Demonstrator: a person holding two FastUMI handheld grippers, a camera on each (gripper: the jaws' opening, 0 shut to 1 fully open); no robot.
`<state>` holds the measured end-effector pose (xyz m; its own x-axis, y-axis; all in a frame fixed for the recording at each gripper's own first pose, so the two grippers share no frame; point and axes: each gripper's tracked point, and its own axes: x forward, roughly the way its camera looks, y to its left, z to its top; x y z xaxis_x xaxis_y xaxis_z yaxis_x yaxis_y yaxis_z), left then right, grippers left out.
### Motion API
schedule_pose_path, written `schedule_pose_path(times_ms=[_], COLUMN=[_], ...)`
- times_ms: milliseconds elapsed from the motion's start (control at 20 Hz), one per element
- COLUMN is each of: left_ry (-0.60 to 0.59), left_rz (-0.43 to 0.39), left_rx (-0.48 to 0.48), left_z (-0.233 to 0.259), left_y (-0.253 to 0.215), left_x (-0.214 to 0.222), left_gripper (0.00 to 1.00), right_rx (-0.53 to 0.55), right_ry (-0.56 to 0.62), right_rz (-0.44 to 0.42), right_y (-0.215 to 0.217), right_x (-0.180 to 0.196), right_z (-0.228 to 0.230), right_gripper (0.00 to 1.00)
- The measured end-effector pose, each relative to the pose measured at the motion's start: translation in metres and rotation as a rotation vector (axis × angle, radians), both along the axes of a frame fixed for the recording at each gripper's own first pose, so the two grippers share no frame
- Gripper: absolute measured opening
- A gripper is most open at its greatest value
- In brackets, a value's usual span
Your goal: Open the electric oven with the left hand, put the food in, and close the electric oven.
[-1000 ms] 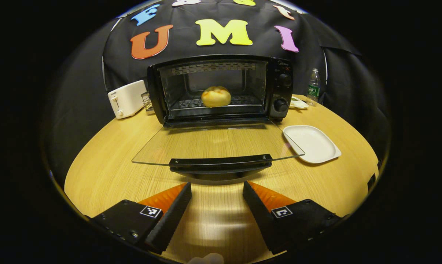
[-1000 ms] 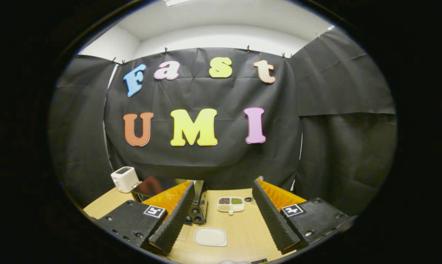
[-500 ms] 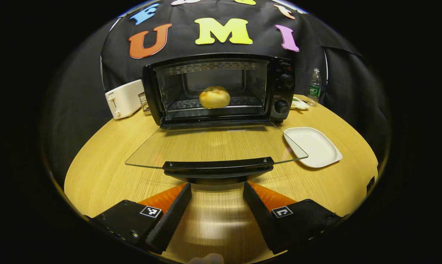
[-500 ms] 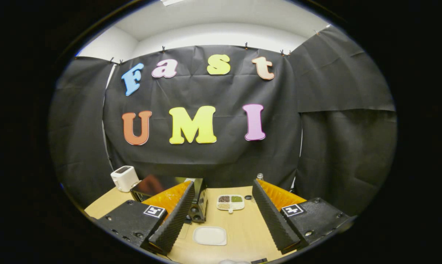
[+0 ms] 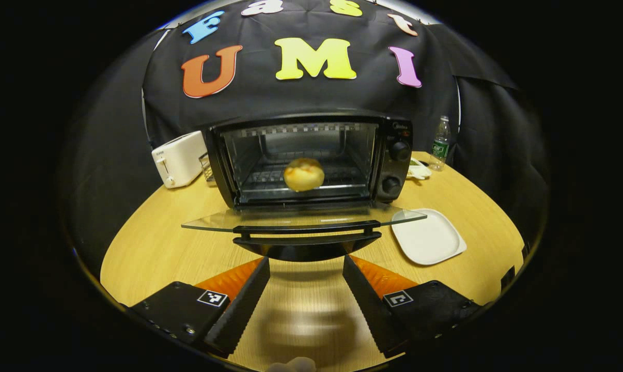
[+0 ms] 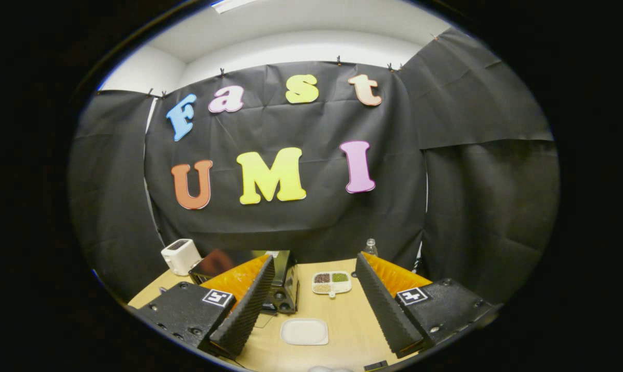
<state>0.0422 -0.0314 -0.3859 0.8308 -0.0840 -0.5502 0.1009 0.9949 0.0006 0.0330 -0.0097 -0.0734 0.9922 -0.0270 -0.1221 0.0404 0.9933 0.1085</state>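
The black electric oven (image 5: 394, 155) stands at the back of the round wooden table with its glass door (image 5: 208, 225) folded down flat, seen almost edge-on. A golden bun (image 5: 304, 174) lies on the rack inside. The door's black handle (image 5: 306, 235) is just ahead of my left gripper (image 5: 305, 266), which is open with nothing between its fingers and hangs low over the table. My right gripper (image 6: 315, 263) is open and empty too, held high and back from the table, with the oven (image 6: 285, 284) small below it to the left.
A white empty plate (image 5: 427, 236) lies right of the door, also (image 6: 305, 331). A white toaster (image 5: 180, 157) stands left of the oven. A water bottle (image 5: 439, 143) and a compartment dish (image 6: 332, 282) sit at the back right.
My left gripper has sunk and closed in on the door handle, so the door now looks edge-on. The right gripper has drifted slightly; both stay open.
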Motion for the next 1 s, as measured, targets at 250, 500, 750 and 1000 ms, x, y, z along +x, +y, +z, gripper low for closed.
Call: schedule_pose_path(times_ms=[250,500,750,1000], left_ry=[-0.038,-0.075,-0.112,-0.135], left_rz=[0.003,0.003,0.0,0.018], left_rx=[-0.002,-0.011,0.0,-0.005], left_z=[0.025,0.043,0.057,0.069], left_y=[0.004,-0.006,-0.005,-0.006], left_x=[0.028,0.041,0.067,0.095], left_gripper=[0.93,0.93,0.93,0.94], right_rx=[0.017,0.017,0.017,0.025], right_ry=[0.002,-0.001,-0.003,0.011], right_rz=[-0.011,-0.016,-0.021,-0.025], right_y=[-0.005,-0.007,-0.01,-0.011], right_x=[0.002,0.003,0.008,0.012], right_z=[-0.001,0.003,0.004,-0.001], right_gripper=[1.0,1.0,1.0,1.0])
